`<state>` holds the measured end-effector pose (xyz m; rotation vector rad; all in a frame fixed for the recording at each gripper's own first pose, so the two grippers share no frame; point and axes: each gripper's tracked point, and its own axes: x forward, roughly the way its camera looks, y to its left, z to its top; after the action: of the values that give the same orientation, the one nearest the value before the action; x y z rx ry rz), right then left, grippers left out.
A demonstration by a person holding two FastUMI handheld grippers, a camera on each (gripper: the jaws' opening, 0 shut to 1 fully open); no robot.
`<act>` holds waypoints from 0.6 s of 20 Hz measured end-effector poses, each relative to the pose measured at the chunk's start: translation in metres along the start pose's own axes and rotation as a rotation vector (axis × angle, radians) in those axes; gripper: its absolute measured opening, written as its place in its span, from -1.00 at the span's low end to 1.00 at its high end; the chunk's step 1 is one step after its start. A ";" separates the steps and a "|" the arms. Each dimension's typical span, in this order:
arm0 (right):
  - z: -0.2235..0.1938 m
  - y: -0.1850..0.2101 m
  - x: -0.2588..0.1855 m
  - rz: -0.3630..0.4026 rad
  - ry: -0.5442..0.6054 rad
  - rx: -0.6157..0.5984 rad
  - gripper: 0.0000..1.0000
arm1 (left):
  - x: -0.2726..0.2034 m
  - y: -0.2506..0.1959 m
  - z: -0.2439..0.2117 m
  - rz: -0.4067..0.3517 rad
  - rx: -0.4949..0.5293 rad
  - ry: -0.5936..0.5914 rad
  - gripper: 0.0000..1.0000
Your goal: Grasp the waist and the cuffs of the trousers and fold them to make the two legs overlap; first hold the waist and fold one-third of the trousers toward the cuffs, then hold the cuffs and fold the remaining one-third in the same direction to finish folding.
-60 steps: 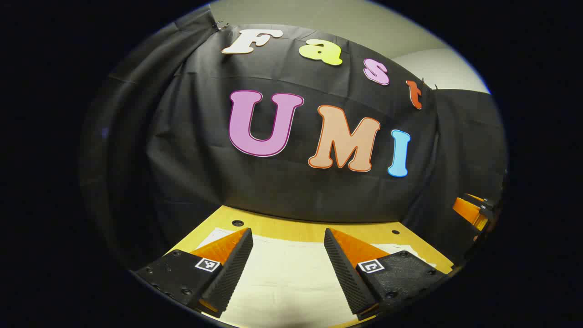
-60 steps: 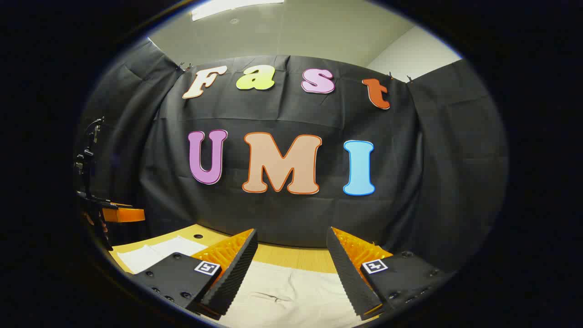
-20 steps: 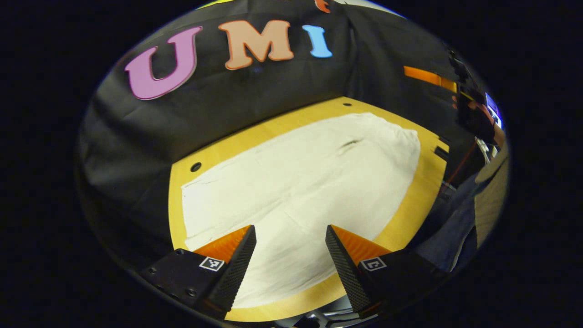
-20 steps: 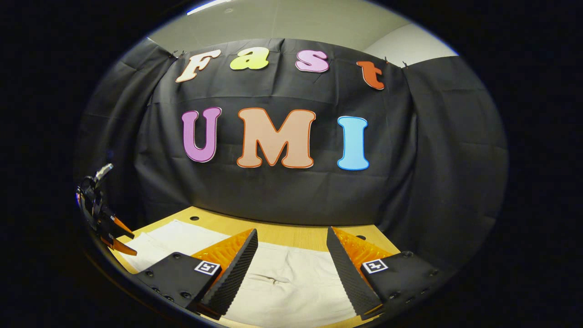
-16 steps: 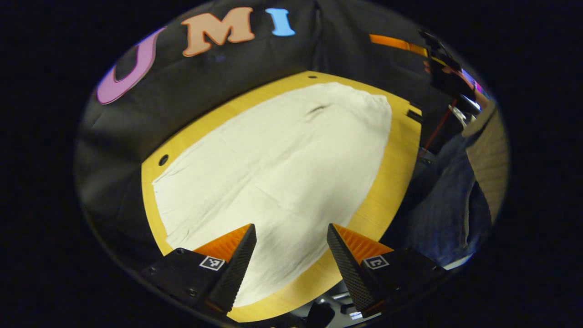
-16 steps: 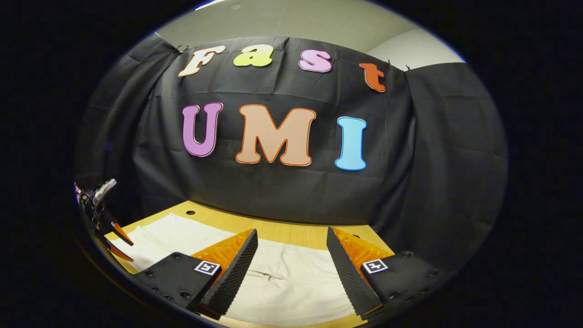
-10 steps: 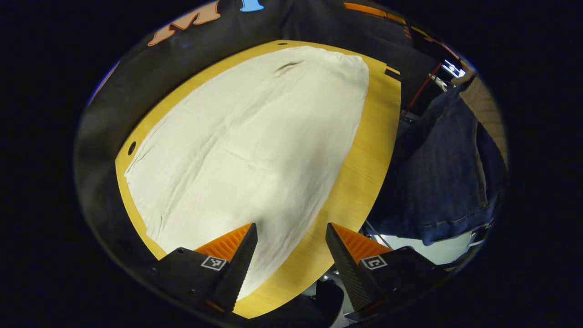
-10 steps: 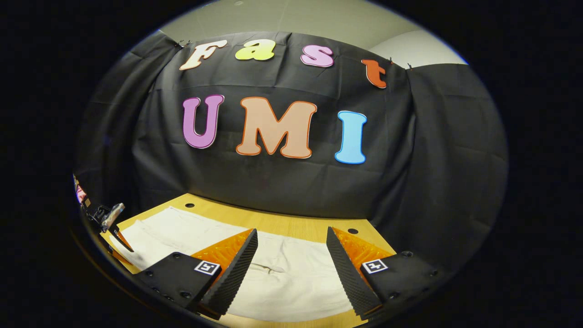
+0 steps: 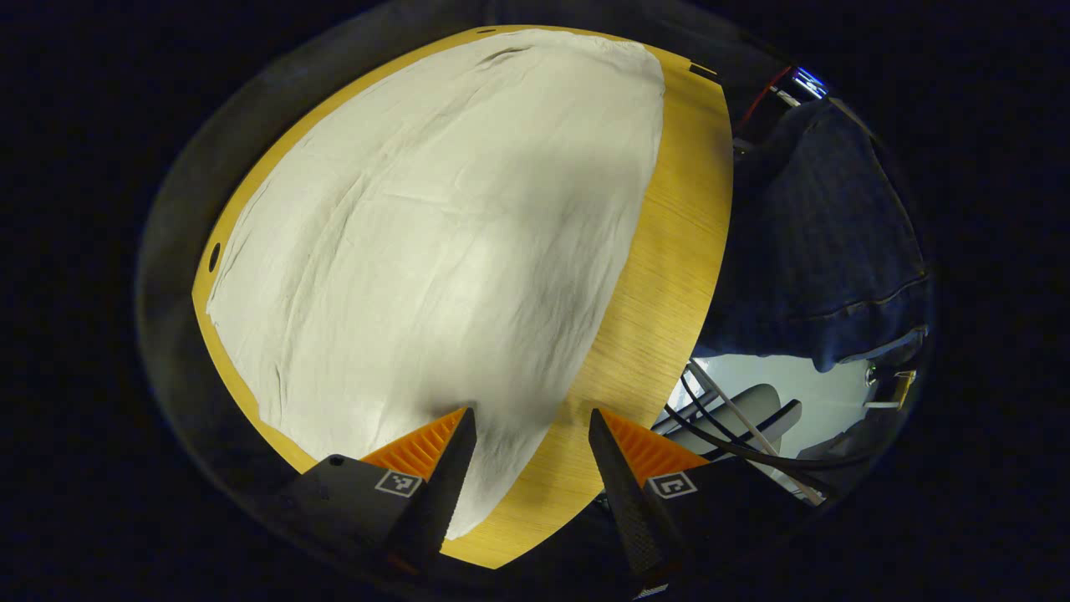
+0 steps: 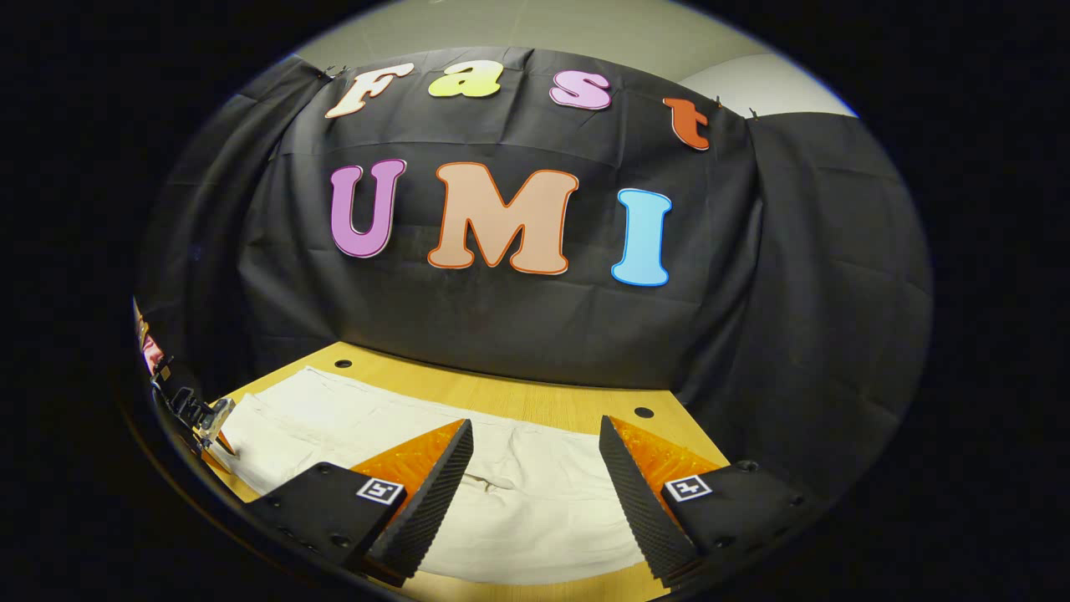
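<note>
Cream trousers lie flat along the wooden table. In the left gripper view the cuff end is nearest and the waist end is far, at the top. My left gripper points down, open, above the near corner of the cuff end, one finger over cloth, the other over bare wood. In the right gripper view the trousers spread below my right gripper, which is open above the waist end by a small dark fly crease. The left gripper appears small at the far left, over the other end.
The table's front edge runs close to the left gripper, with cables and a pale floor beyond it. A person in dark blue clothing stands at that edge. The black booth wall closes the far side. Small holes mark the tabletop.
My left gripper has tilted steeply down and dropped toward the cuff end near the table's front edge. My right gripper has tilted slightly down, staying over the waist. Both stay open.
</note>
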<state>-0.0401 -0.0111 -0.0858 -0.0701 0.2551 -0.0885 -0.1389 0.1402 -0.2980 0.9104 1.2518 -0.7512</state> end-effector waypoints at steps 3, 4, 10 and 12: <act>-0.002 -0.003 0.002 0.003 0.006 -0.006 0.95 | 0.005 0.005 -0.006 0.008 0.035 0.038 0.59; -0.003 -0.003 0.002 0.004 0.009 -0.008 0.95 | 0.006 0.005 -0.010 0.011 0.042 0.047 0.56; -0.008 -0.012 0.006 0.008 0.029 -0.027 0.95 | 0.005 0.006 -0.011 -0.011 0.072 0.071 0.53; -0.010 -0.012 0.009 0.021 0.035 -0.023 0.95 | 0.008 0.007 -0.013 -0.012 0.073 0.090 0.51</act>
<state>-0.0353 -0.0245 -0.0971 -0.0890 0.2915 -0.0663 -0.1377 0.1547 -0.3057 1.0067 1.3167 -0.7766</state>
